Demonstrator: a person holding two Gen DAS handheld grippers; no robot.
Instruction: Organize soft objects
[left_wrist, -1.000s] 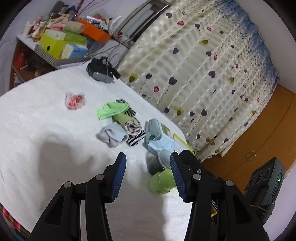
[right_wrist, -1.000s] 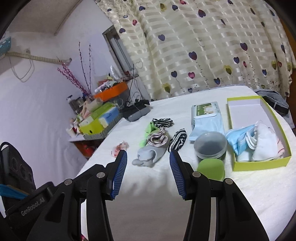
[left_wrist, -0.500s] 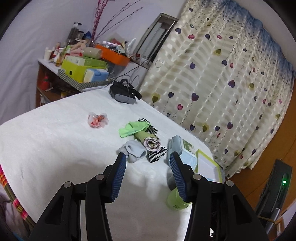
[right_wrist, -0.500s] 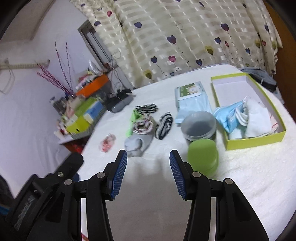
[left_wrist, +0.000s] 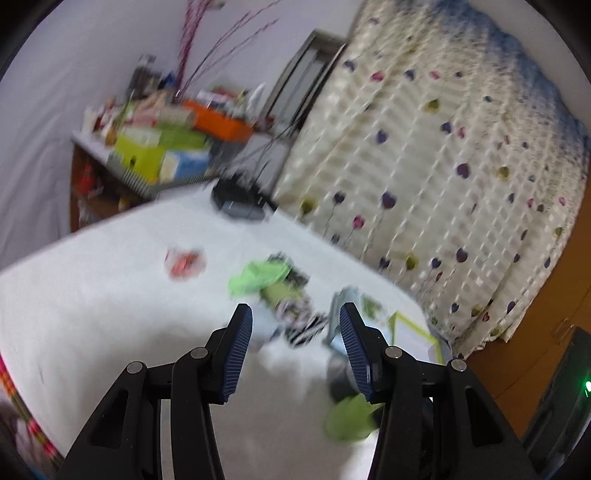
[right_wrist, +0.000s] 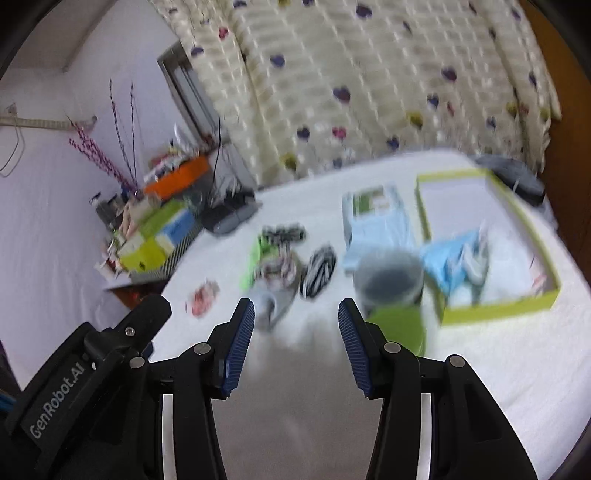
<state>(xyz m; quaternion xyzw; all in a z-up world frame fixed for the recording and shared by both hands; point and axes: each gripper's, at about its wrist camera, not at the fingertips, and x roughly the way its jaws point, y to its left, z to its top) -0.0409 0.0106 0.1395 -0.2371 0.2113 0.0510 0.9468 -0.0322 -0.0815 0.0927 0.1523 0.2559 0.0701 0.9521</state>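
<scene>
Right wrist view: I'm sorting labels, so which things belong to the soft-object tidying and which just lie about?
Job: grey sock, striped sock, green cloth, green box.

Lying about: wipes pack, grey tub, green cup, candy wrapper.

Heart-print curtain (left_wrist: 424, 155); white wall (left_wrist: 74, 74); cluttered shelf (right_wrist: 147, 236).

The table cover (right_wrist: 480, 369) is white. One sock (right_wrist: 318, 266) has black and white stripes, and a cloth (left_wrist: 256, 275) is bright green. The box (right_wrist: 498, 308) is yellow-green outside. The curtain (right_wrist: 369, 81) is cream with purple, pink and yellow hearts.
</scene>
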